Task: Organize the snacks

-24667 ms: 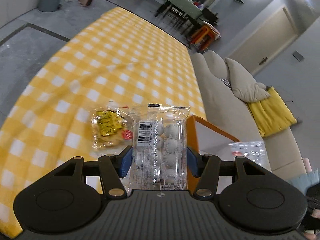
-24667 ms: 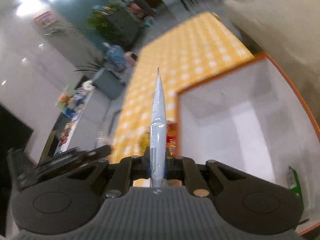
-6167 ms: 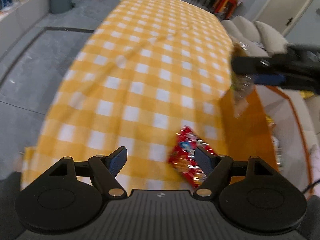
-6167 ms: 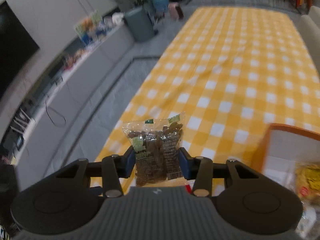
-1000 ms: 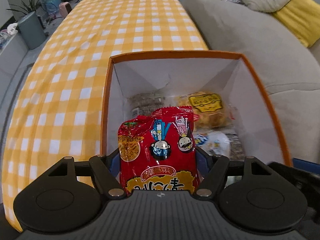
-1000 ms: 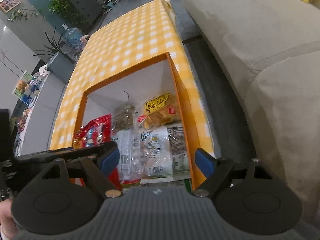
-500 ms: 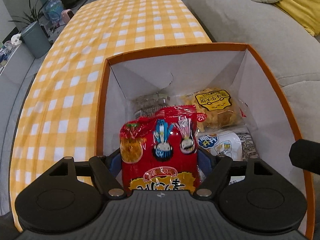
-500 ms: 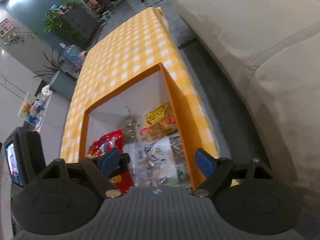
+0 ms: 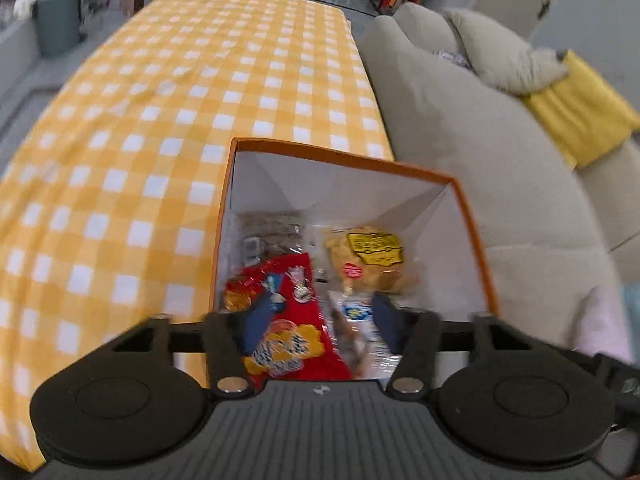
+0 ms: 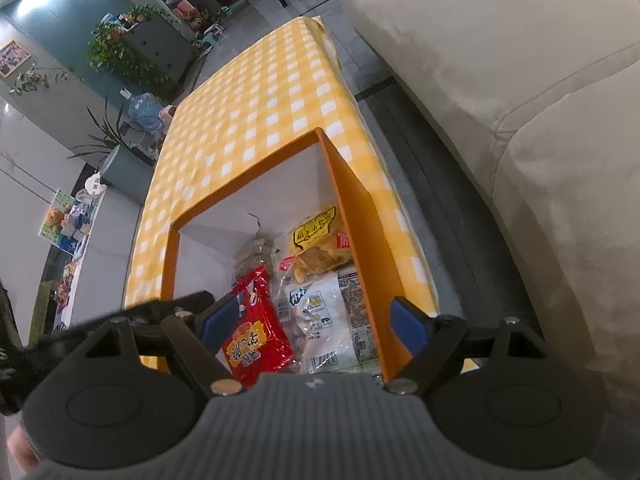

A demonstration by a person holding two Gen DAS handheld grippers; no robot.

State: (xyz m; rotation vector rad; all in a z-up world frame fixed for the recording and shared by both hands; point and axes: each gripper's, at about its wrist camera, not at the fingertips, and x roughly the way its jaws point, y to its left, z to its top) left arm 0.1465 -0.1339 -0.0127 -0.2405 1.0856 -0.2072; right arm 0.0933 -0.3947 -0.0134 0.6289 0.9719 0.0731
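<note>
An orange box (image 9: pixel 352 159) with white inner walls stands at the near right corner of the yellow checked table (image 9: pixel 180 92). Inside lie a red snack bag (image 9: pixel 294 320), a yellow-labelled bag (image 9: pixel 370 258), a white bag (image 10: pixel 324 312) and a clear bag of dark pieces (image 9: pixel 268 228). My left gripper (image 9: pixel 316 322) is open above the box, with the red bag lying loose below it. My right gripper (image 10: pixel 312 322) is open and empty over the box (image 10: pixel 360 216); the red bag (image 10: pixel 256 336) shows there too.
A beige sofa (image 9: pixel 480 128) with a yellow cushion (image 9: pixel 580 116) runs close along the table's right side. A grey bin (image 9: pixel 54 20) and plants (image 10: pixel 120 56) stand on the floor beyond the table's left side.
My left gripper has opened and let go of the red bag, which has dropped into the box, and it has pulled up and back. The right gripper stays open.
</note>
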